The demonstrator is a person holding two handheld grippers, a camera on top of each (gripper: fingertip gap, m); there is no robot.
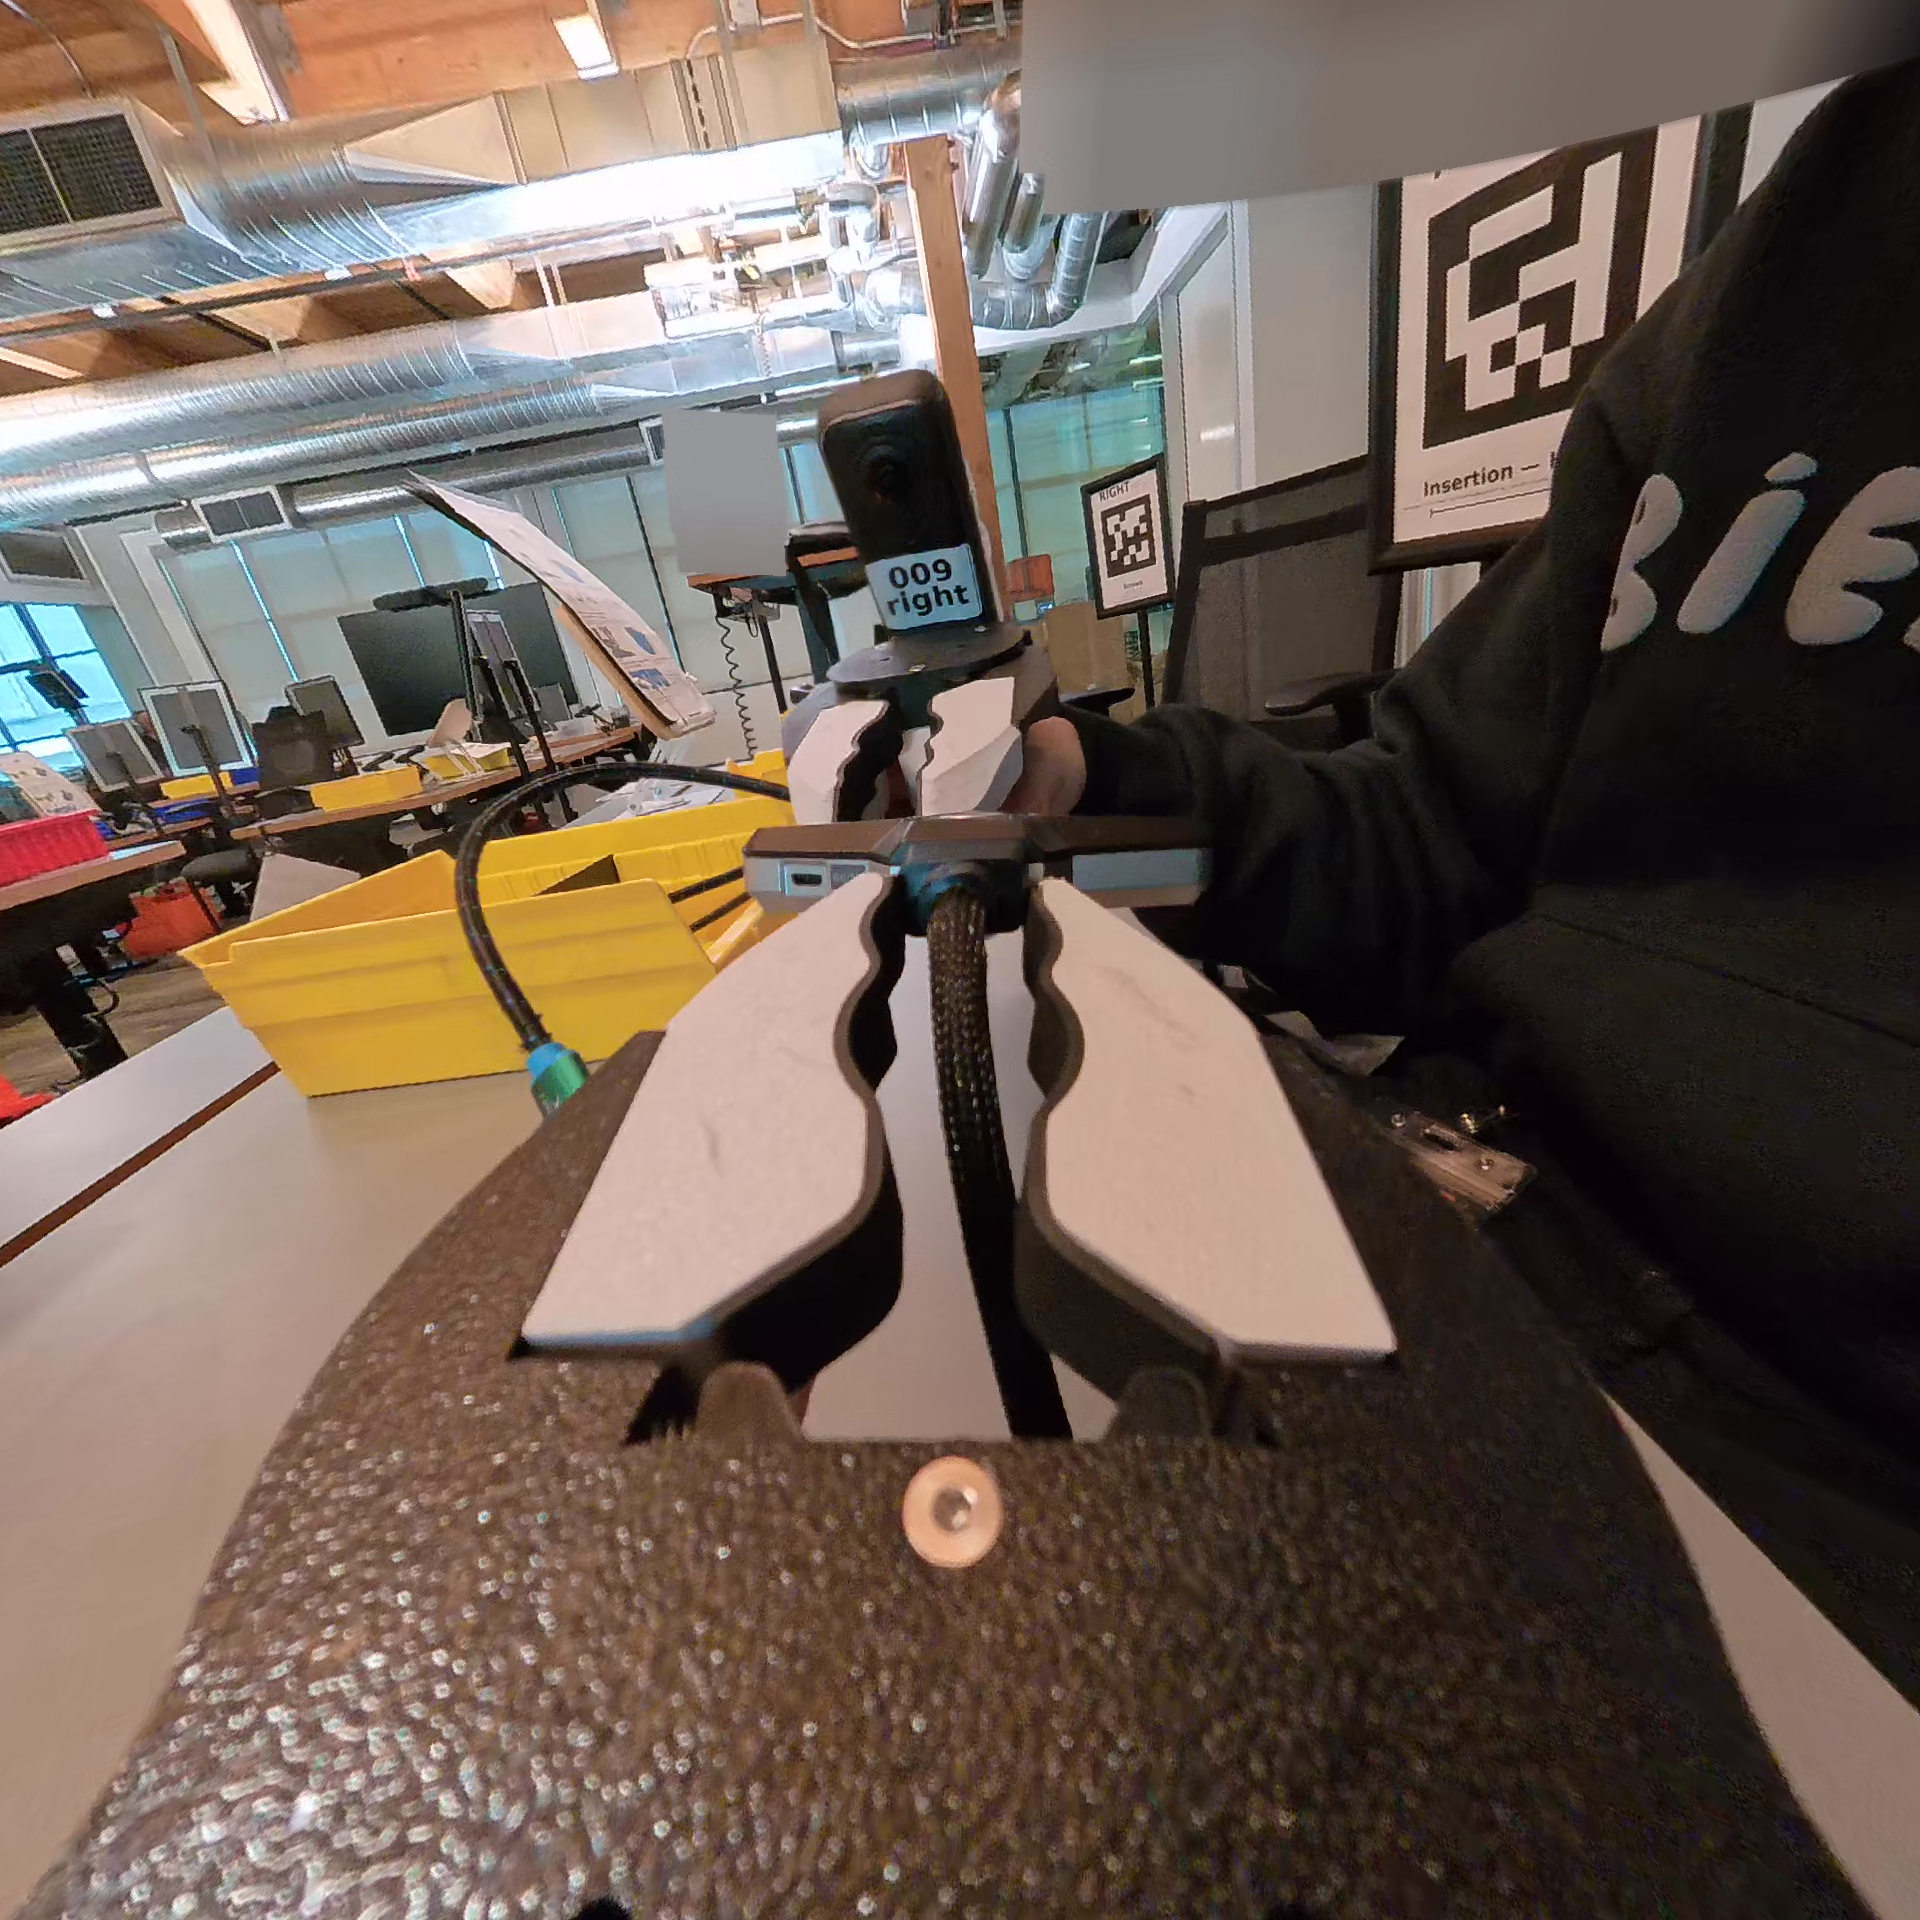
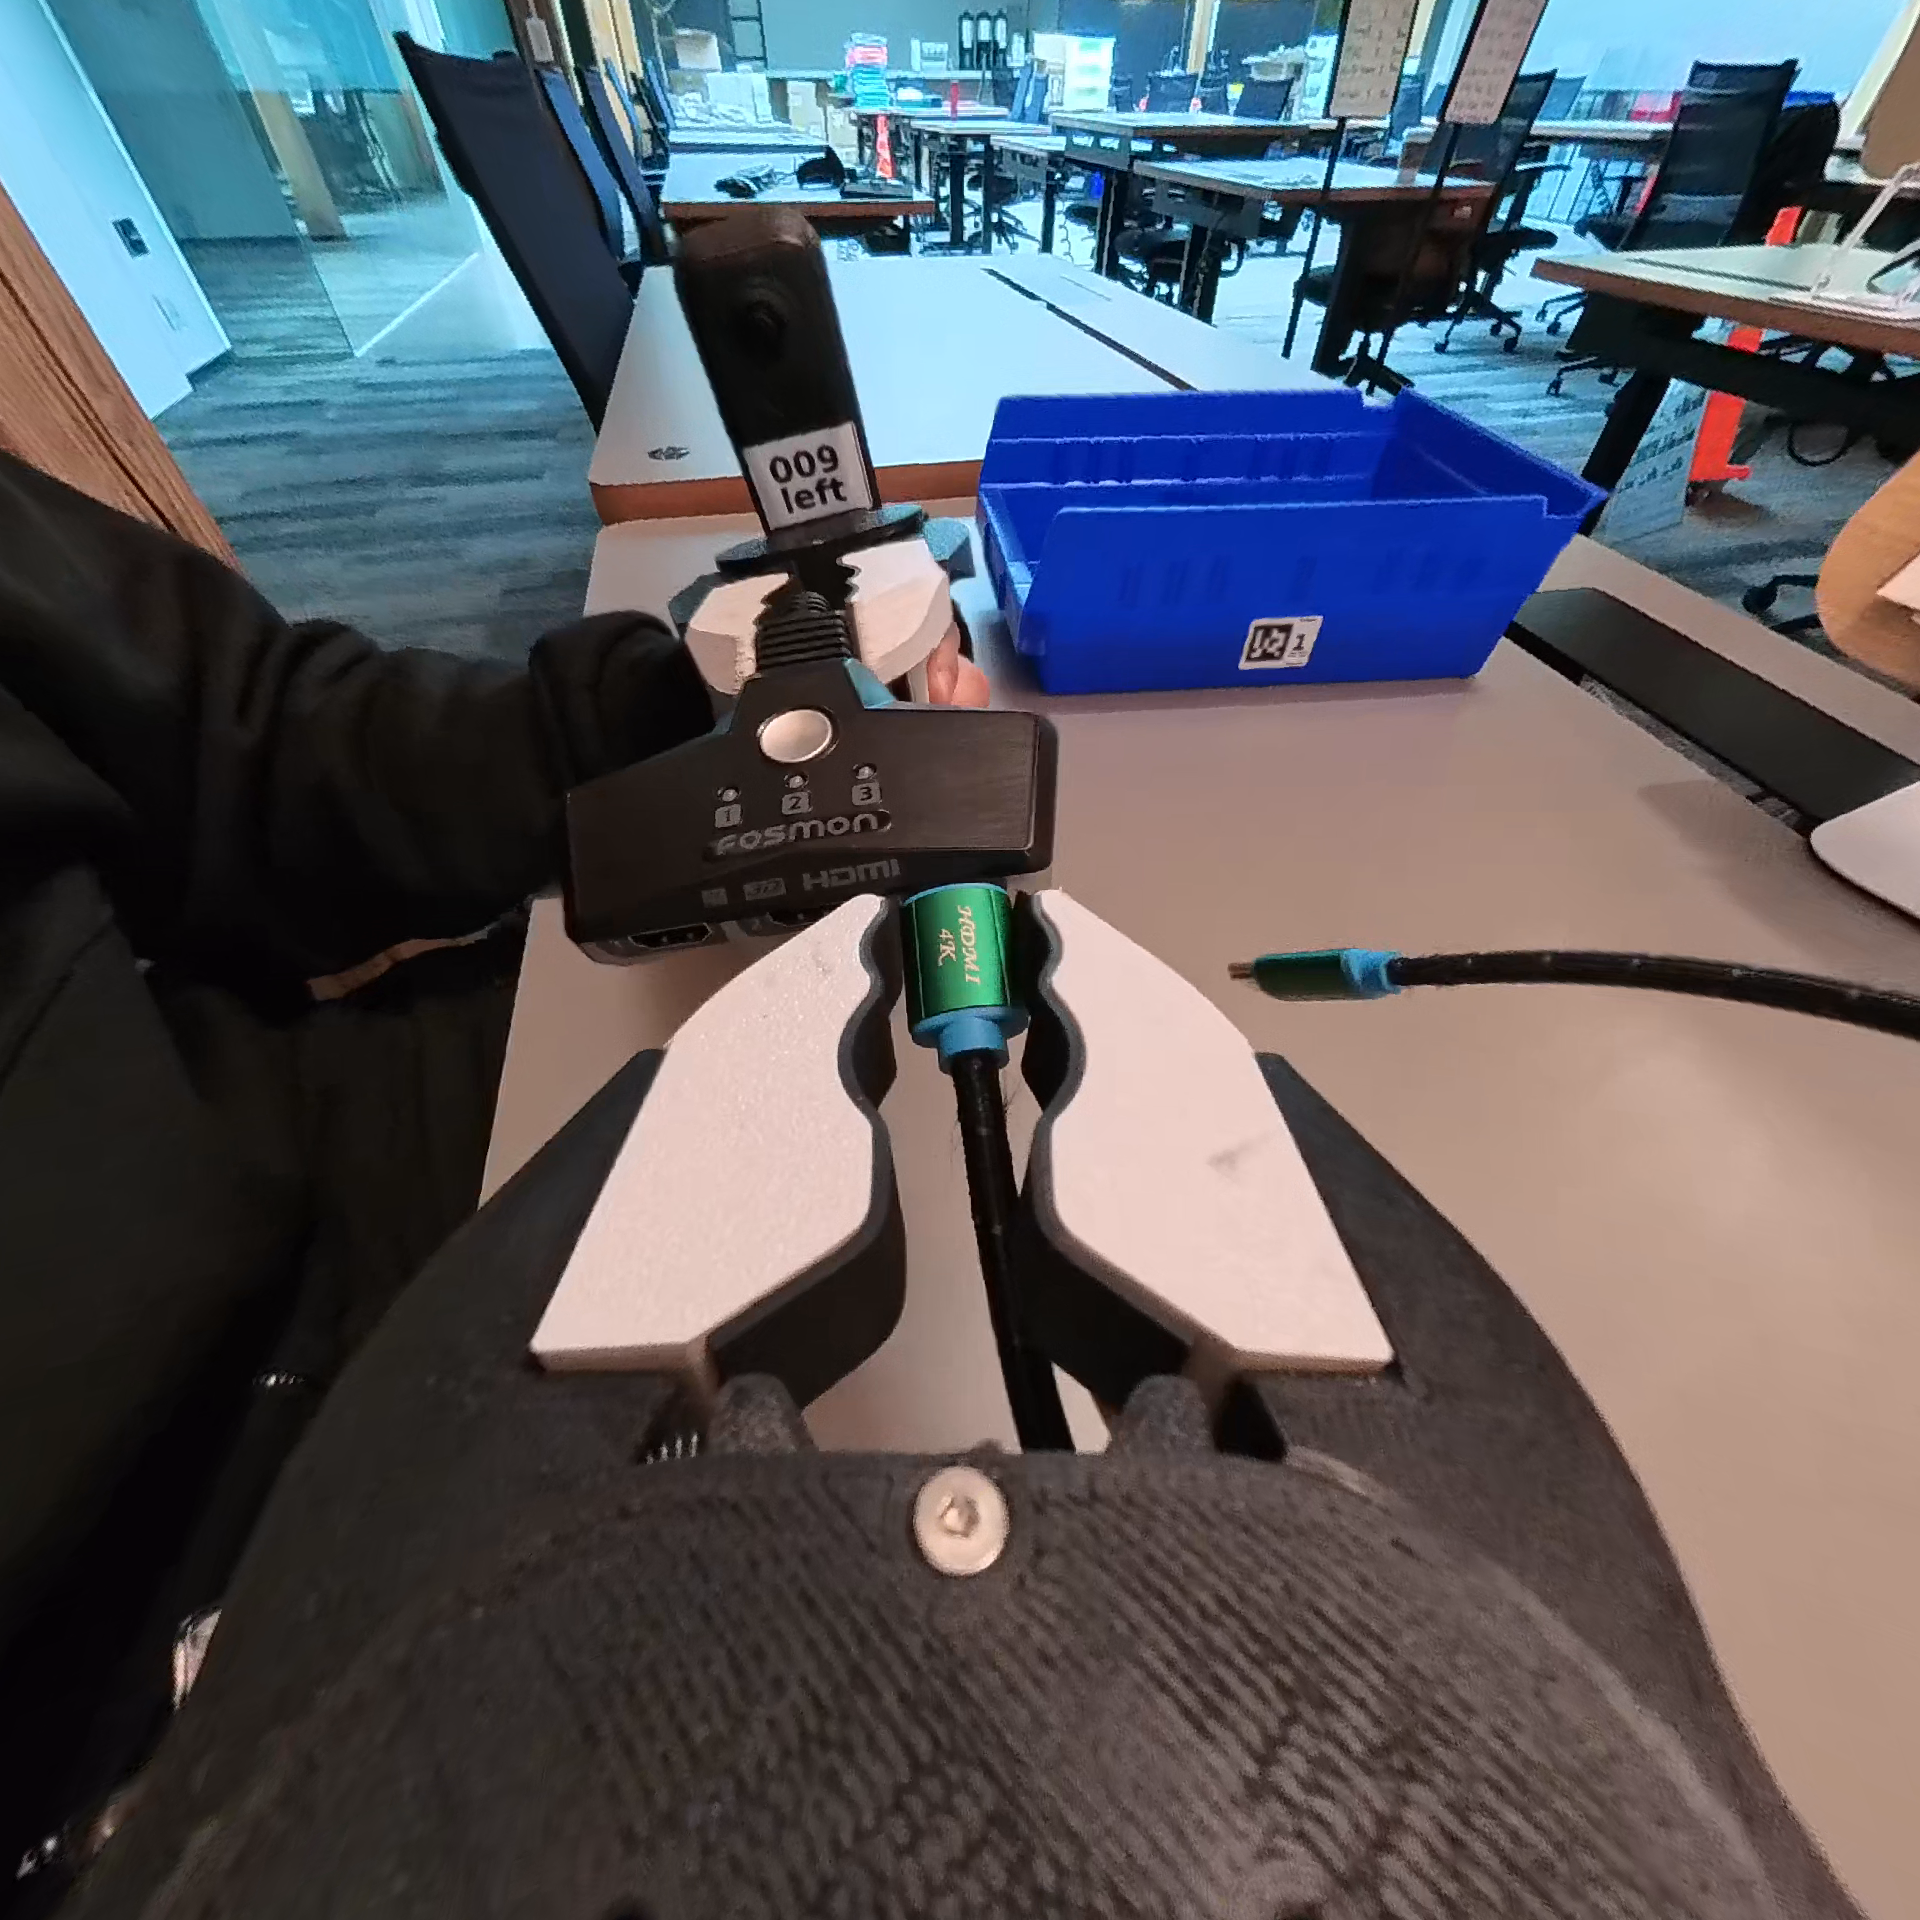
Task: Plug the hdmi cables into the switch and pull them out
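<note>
One cable at the switch, one waiting on the bench

Above the bench (image 2: 1351, 831), the left tool (image 1: 961, 904) clamped the switch's (image 2: 810, 821) tail; the right tool (image 2: 961, 966) gripped the green plug (image 2: 956, 961) at its port. A second plug (image 2: 1314, 975) lay unplugged toward the right edge.

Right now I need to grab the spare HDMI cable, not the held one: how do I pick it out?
Start at the blue bin on the grey table. In front of it lies a black cable, loose. Its green plug points at the switch, untouched, unlike the plug between the right gripper's jaws.
</note>
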